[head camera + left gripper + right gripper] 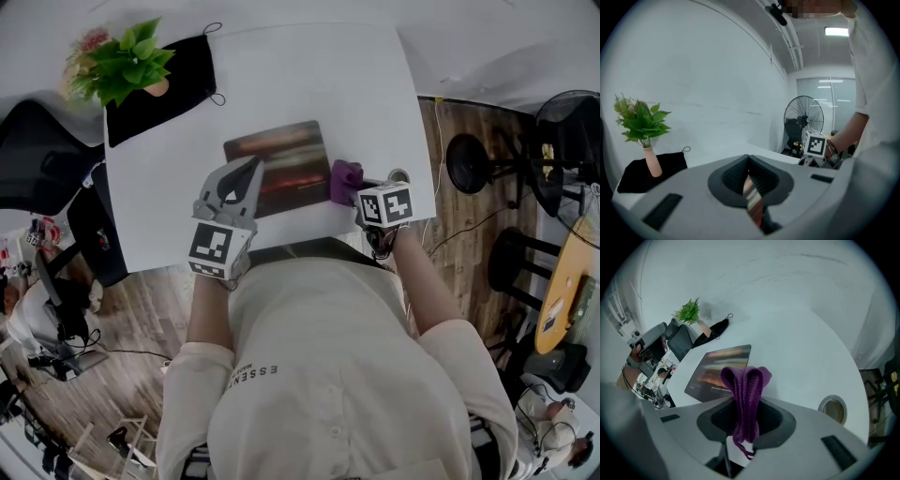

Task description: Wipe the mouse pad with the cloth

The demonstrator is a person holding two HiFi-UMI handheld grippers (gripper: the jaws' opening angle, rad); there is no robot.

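A big white table fills the middle of the room. A person in a light shirt stands at its near edge and holds a tool in each hand.

A tall fan stands on the wood floor, off to the right.

The mouse pad lies near the person, close to the near edge of the table. It is dark with red and orange streaks on it. A black mat lies at the far left corner. A green plant in a pink vase stands on it.

The left gripper reaches over the near left part of the mouse pad. Its jaws are squeezed together on a thin striped strip, which is the edge of the mouse pad.

The right gripper is just beside the right edge of the mouse pad. Its jaws are clamped on the purple cloth. The cloth is folded over and sticks up past the jaw tips, with a loose thread hanging down. I cannot tell if the cloth touches the pad.

A small round cap sits in the table, right of the cloth.
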